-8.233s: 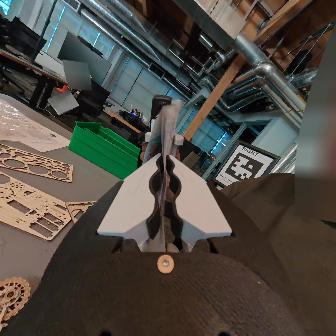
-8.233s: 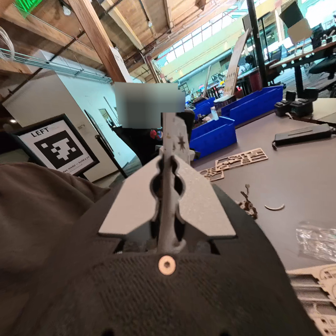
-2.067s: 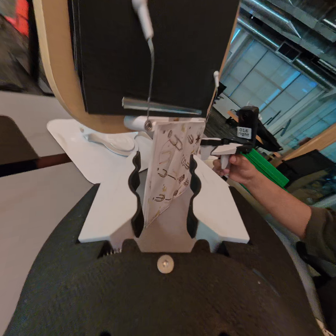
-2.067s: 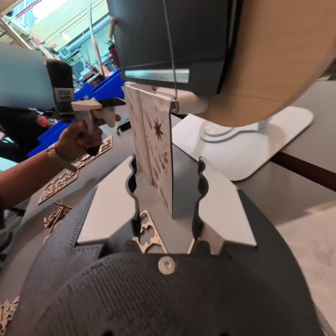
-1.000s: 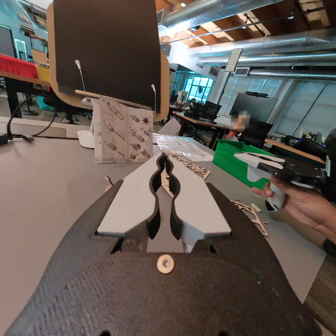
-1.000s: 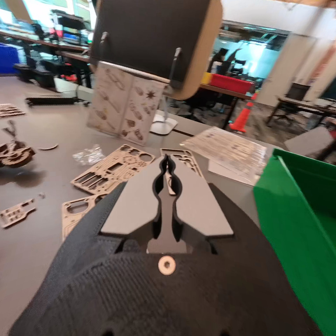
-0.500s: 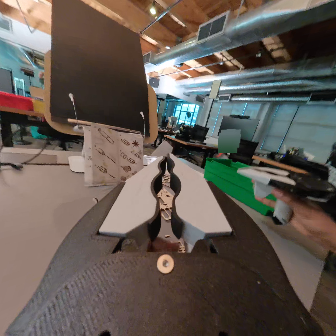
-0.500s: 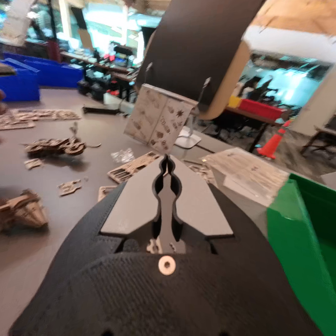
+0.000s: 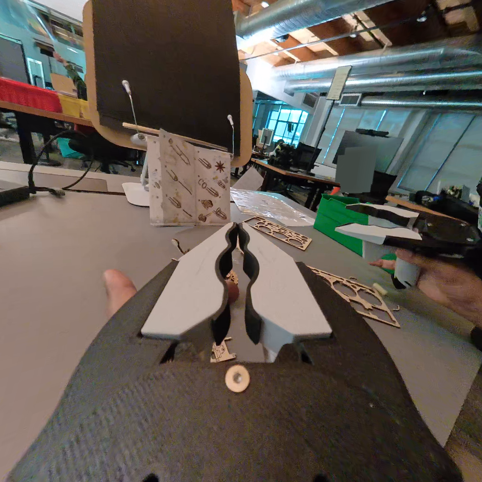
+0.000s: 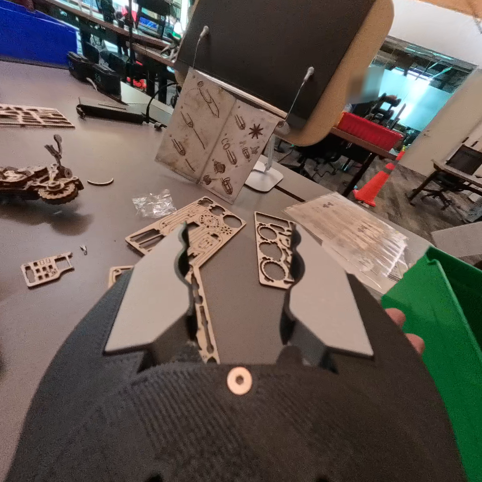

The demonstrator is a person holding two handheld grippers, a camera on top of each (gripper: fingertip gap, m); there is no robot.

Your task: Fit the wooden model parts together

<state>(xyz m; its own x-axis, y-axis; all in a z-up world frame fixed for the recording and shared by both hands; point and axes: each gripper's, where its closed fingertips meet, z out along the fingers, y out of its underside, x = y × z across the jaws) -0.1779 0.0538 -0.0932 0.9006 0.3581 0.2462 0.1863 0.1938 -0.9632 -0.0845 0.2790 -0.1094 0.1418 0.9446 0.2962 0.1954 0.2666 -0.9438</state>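
My left gripper (image 9: 238,227) is shut and empty, low over the grey table (image 9: 78,247). A small wooden part (image 9: 221,352) lies under its base. My right gripper (image 10: 239,232) is open and empty, above two flat wooden part sheets: a cut-out sheet (image 10: 208,224) under its left finger and a sheet with round holes (image 10: 271,250) beside its right finger. The right gripper also shows at the right of the left wrist view (image 9: 378,221). A partly built wooden model (image 10: 39,180) stands at the far left. A small wooden frame (image 10: 47,268) lies near it.
An illustrated sheet (image 10: 216,138) stands clipped to a holder in front of a dark board (image 10: 273,44). A green bin (image 10: 443,313) sits at the right, with a plastic-wrapped sheet (image 10: 347,234) beside it. There is a crumpled clear bag (image 10: 154,203), a black device (image 10: 109,109) and blue bins (image 10: 31,34) far left.
Eight seconds ago both grippers held the illustrated sheet; it now stands on the holder. In the last half second my right gripper opened wide and tilted down. My left gripper stayed shut.
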